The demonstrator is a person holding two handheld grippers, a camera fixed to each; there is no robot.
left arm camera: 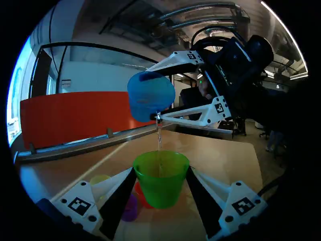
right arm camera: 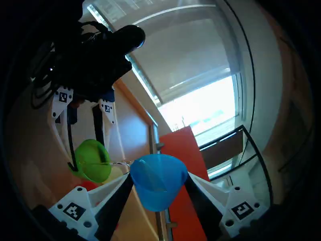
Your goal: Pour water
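My left gripper [left arm camera: 160, 182] is shut on a green cup [left arm camera: 161, 178], held upright above the wooden table [left arm camera: 224, 156]. Above it, my right gripper [left arm camera: 154, 94] is shut on a blue cup [left arm camera: 150, 95] that is tipped on its side. A thin stream of water [left arm camera: 159, 136] falls from the blue cup's rim into the green cup. In the right gripper view, the blue cup [right arm camera: 159, 185] sits between my right gripper's [right arm camera: 158, 188] fingers, and the green cup [right arm camera: 93, 160] hangs just past its rim in the left gripper [right arm camera: 86, 138], the trickle of water [right arm camera: 120, 163] bridging them.
Small yellow [left arm camera: 99, 179], purple [left arm camera: 130, 207] and red [left arm camera: 142, 197] cups lie on the table below the green cup. A long orange panel [left arm camera: 76, 114] runs behind the table's far edge. A gloved hand [left arm camera: 244, 68] holds the right gripper. Office chairs [left arm camera: 265, 130] stand far right.
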